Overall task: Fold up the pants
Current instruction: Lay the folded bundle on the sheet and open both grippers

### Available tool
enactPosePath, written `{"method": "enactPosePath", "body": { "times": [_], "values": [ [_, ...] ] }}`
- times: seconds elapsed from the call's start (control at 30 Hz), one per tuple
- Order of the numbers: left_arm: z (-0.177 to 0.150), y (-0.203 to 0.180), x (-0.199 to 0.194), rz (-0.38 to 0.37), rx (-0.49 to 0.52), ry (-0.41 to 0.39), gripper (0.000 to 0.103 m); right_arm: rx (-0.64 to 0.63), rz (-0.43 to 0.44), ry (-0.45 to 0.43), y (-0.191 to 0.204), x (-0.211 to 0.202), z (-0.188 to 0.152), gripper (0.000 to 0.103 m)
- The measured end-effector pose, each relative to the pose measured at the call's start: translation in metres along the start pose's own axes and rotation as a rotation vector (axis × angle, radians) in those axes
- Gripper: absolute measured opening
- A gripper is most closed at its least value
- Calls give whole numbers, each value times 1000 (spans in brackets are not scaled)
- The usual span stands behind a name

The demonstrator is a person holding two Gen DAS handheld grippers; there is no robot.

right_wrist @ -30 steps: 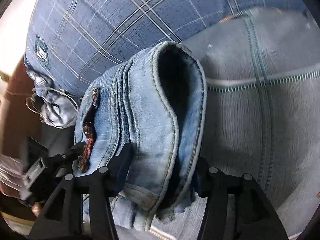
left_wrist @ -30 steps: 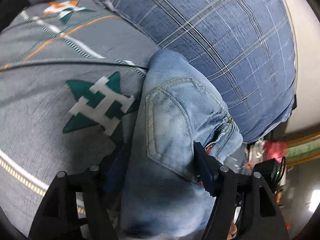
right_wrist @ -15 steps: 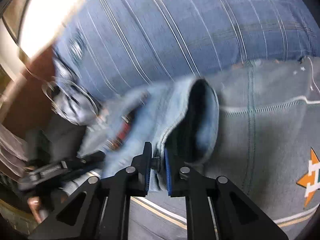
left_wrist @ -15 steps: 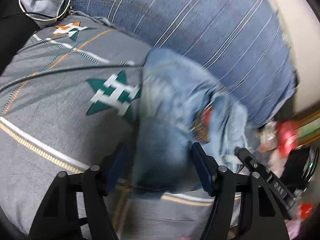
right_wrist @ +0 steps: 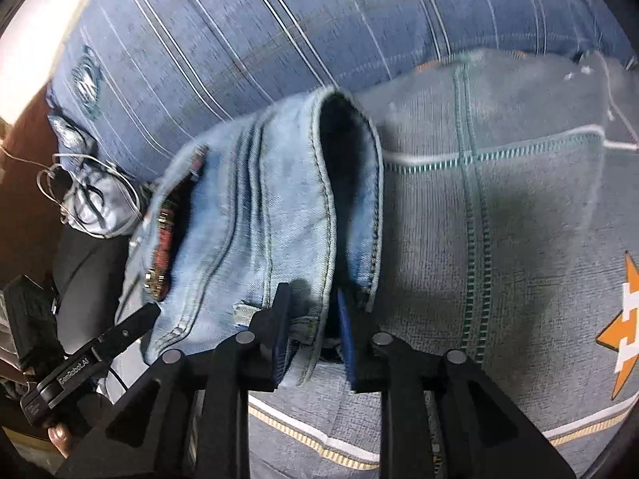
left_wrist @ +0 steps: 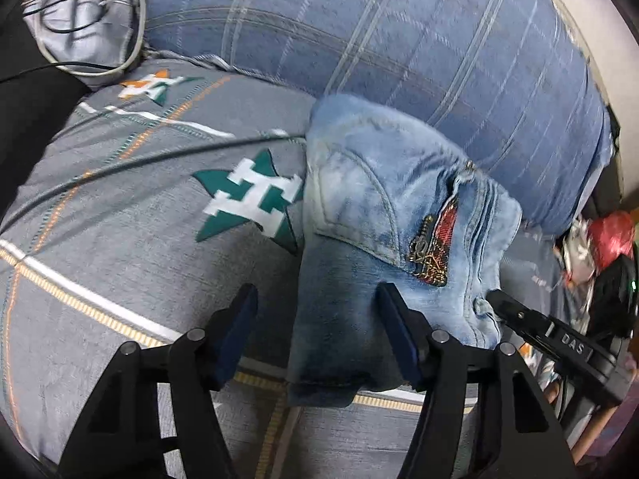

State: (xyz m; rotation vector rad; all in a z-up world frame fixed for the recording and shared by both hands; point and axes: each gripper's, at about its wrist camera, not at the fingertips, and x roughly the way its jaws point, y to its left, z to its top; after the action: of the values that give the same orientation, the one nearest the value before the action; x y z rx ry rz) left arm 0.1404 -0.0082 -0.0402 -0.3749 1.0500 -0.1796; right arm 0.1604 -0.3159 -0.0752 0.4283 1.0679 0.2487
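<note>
The light blue jeans [left_wrist: 383, 215] lie folded into a thick bundle on the grey bed sheet [left_wrist: 120, 239], with a back pocket and a red embroidered patch facing up. My left gripper [left_wrist: 315, 327] is open, its jaws standing wide around the bundle's near end. In the right wrist view the jeans [right_wrist: 259, 215] show their open waistband. My right gripper [right_wrist: 311, 335] has its jaws part-open, astride the near waistband edge, with a gap left around the denim. The other gripper's tip shows at each view's side.
A blue plaid pillow [left_wrist: 399, 52] lies right behind the jeans. A grey pouch with white cables [left_wrist: 84, 20] sits at the far left. Red and dark clutter [left_wrist: 607, 239] lies off the bed's right side. The sheet carries star logos [left_wrist: 251, 199].
Both grippers pulled back from the jeans, which now look farther off. The right gripper, closed on the waistband half a second ago, has loosened to a part-open gap. The left stayed open.
</note>
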Motion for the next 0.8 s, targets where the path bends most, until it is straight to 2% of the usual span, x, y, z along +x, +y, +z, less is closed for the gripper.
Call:
{"method": "enactPosePath", "body": {
  "times": [0.1, 0.23, 0.33, 0.43, 0.5, 0.6, 0.67, 0.7, 0.77, 0.8],
  "values": [
    [0, -1, -15, 21, 21, -64, 64, -40, 35, -98, 9, -27, -4, 26],
    [-3, -6, -23, -52, 32, -64, 64, -98, 76, -194, 24, -52, -14, 26],
    [-9, -22, -19, -24, 119, -47, 64, -130, 71, -210, 32, -57, -17, 26],
    [-18, -33, -2, 70, 199, -3, 64, -111, -30, -160, 27, -45, -16, 22],
    [-20, -30, 5, 83, 194, 10, 65, -43, 24, -171, 16, -49, -16, 21],
    [-16, -21, 4, 60, 151, 26, 65, -61, 76, -261, 20, -68, -19, 21],
    [-16, -20, 5, 64, 147, 28, 65, -86, 151, -241, 26, -67, -21, 21],
    [-17, -21, 5, 70, 154, 25, 65, -90, 154, -224, 28, -64, -22, 19],
    [-20, -25, 3, 90, 177, 12, 65, -107, 84, -225, 31, -59, -25, 19],
    [-21, -27, 3, 102, 191, 4, 65, -119, 83, -226, 32, -59, -25, 19]
  ]
}}
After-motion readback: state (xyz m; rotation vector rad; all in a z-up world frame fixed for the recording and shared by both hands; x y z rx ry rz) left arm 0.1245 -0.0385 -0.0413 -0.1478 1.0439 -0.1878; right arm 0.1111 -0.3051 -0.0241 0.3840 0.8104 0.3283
